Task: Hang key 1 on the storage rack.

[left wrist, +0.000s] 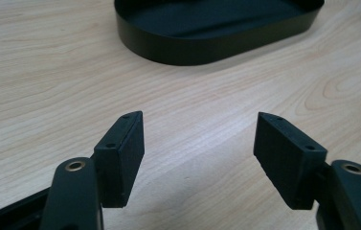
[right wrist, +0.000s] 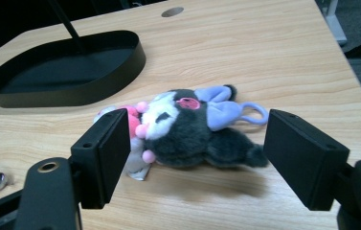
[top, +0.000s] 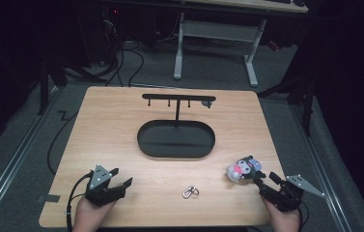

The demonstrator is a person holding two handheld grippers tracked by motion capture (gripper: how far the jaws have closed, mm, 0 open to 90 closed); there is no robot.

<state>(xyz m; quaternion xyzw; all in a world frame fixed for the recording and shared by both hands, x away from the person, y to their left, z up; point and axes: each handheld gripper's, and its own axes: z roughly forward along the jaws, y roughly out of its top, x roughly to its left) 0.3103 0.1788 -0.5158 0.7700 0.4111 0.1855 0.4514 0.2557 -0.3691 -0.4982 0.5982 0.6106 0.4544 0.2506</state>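
both tongs spread; right tongs flank plush toy, seemingly untouched

One plush toy, one metal clip, one black stand, two claws.

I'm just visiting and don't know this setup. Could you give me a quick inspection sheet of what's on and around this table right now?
Surface: wooden table, flat and dry.
Job's things: black oval tray with a hook stand; plush toy lying on its side; small metal clip.
Clutter: nothing seen.
Grippers: left gripper open over bare wood; right gripper open, jaws either side of the plush toy, not touching it.
Cables: black cable trailing from the left gripper.
Surroundings: dark room, grey floor, white desk legs behind.
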